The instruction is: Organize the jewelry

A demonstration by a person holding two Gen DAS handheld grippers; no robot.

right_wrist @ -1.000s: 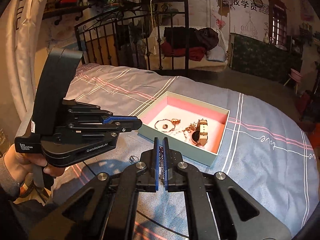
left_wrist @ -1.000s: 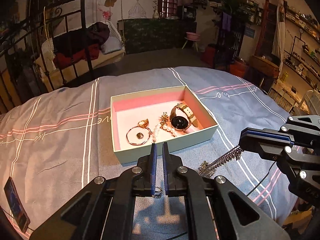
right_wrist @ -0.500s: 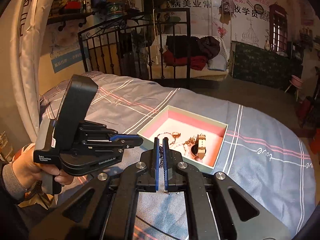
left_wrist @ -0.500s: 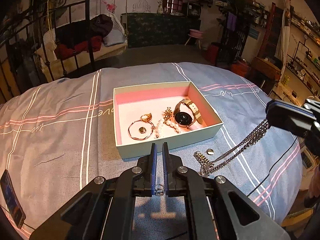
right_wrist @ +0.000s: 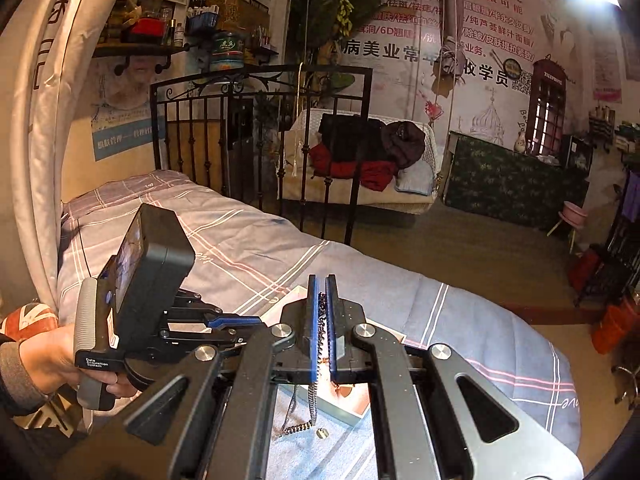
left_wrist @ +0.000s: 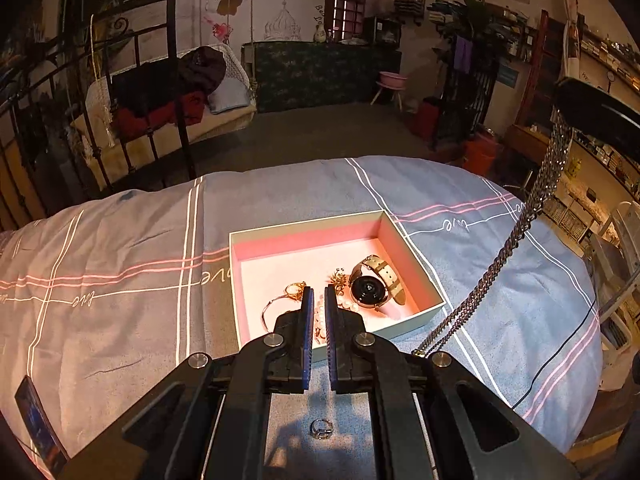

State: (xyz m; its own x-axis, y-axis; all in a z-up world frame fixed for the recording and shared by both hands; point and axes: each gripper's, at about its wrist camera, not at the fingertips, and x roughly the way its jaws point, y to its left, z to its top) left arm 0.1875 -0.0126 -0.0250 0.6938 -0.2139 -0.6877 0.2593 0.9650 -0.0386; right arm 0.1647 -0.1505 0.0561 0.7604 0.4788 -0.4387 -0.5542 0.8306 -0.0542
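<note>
The right gripper (right_wrist: pixel 319 320) has risen well above the bed (left_wrist: pixel 120 272) over the last second, and the chain (left_wrist: pixel 500 264) it clamps has come up with it: a second ago most of the links lay bunched on the cover near the box (left_wrist: pixel 430 286), and now the chain hangs in a long taut line from the jaws down to the bedding. Its lowest end looks to be just touching or barely clear of the cover beside the box's near corner; the left gripper's arm hides that spot, so I cannot be sure. For the task this means the chain is lifted and ready to be carried over the box wall, which has not happened yet.

The chain is a dark, silvery, double-stranded run of small links, limp and swinging freely, with a small round pendant (right_wrist: pixel 322 433) near its tail. It will sway and may snag on the rim.

The left gripper (left_wrist: pixel 316 304) is clenched on nothing and hovers over the box's near edge. A ring (left_wrist: pixel 321 429) lies on the bed beneath it, outside the box. Inside the box sit a watch (left_wrist: pixel 370 286), a bangle (left_wrist: pixel 276 306) and some pearls.
</note>
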